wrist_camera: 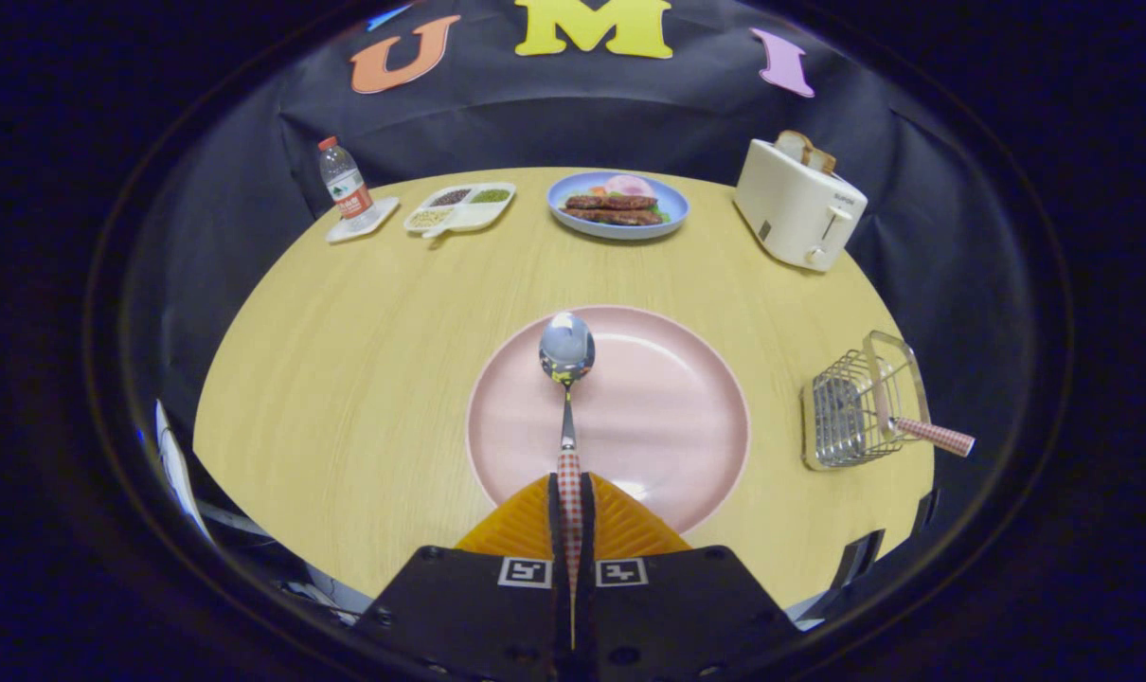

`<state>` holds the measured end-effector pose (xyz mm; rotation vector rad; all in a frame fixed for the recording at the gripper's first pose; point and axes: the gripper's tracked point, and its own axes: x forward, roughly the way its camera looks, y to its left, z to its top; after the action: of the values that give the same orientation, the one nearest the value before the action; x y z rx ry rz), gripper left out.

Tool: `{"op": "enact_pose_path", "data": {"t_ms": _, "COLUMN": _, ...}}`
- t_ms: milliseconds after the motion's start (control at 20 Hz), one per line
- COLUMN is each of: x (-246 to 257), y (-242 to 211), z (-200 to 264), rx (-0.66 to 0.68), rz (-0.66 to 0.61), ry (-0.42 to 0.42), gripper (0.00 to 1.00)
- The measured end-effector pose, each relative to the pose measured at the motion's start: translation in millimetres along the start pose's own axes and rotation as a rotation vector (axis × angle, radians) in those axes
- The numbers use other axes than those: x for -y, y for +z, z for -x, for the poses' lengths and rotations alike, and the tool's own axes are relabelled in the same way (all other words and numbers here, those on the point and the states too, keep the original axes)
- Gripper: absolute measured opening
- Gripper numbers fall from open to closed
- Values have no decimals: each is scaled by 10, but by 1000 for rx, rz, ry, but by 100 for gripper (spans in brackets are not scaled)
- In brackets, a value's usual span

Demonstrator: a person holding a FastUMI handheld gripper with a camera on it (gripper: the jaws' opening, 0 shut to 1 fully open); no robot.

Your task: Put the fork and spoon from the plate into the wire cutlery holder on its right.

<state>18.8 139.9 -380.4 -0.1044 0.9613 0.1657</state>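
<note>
— Nearest the lens, what was the claw (pixel 570 493) doing?

— Its two fingers (pixel 630 526) were pressed together on the checked handle of the spoon (pixel 566 379), clamped from both sides. The spoon ran straight ahead from the fingertips, its shiny bowl out over the pink plate (pixel 668 407).

— And past that, starting with the biggest thing?

— The round wooden bench (pixel 365 379) carried everything. The pink plate sat in its middle, just ahead of the fingers, with nothing on it apart from the spoon held over it; whether the bowl touched the plate I could not tell.

— Next in size?

— A cream toaster (pixel 798 206) stood at the far right of the bench with slices of bread sticking out of the top. Nearer, to the right of the pink plate and well apart from it, was the wire cutlery holder (pixel 857 403). The fork (pixel 933 436) already lay in it, its checked handle poking out to the right.

— The far edge?

— A blue plate (pixel 564 210) of food sat straight beyond the spoon's bowl. To its left came a white divided tray (pixel 459 220) with beans or grains in its compartments, then a small water bottle (pixel 344 185) with a red cap, upright on a white coaster (pixel 374 225).
</note>
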Motion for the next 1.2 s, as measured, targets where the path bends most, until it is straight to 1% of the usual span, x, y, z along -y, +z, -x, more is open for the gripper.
{"op": "enact_pose_path", "data": {"t_ms": 200, "x": 242, "y": 199, "z": 271, "rx": 24, "rz": 32, "ry": 0, "gripper": 2}}
{"op": "enact_pose_path", "data": {"t_ms": 350, "x": 470, "y": 315, "z": 472, "rx": 28, "rz": 33, "ry": 7, "gripper": 2}}
{"op": "enact_pose_path", "data": {"t_ms": 650, "x": 1011, "y": 557, "z": 840, "rx": 25, "rz": 53, "ry": 12, "gripper": 2}}
{"op": "enact_pose_path", "data": {"t_ms": 800, "x": 1331, "y": 667, "z": 981, "rx": 22, "rz": 86, "ry": -6, "gripper": 2}}
{"op": "enact_pose_path", "data": {"t_ms": 1100, "x": 1849, "y": 775, "z": 1250, "rx": -53, "rz": 131, "ry": 10, "gripper": 2}}
{"op": "enact_pose_path", "data": {"t_ms": 1200, "x": 2015, "y": 736, "z": 1318, "rx": -106, "rz": 146, "ry": 9, "gripper": 2}}
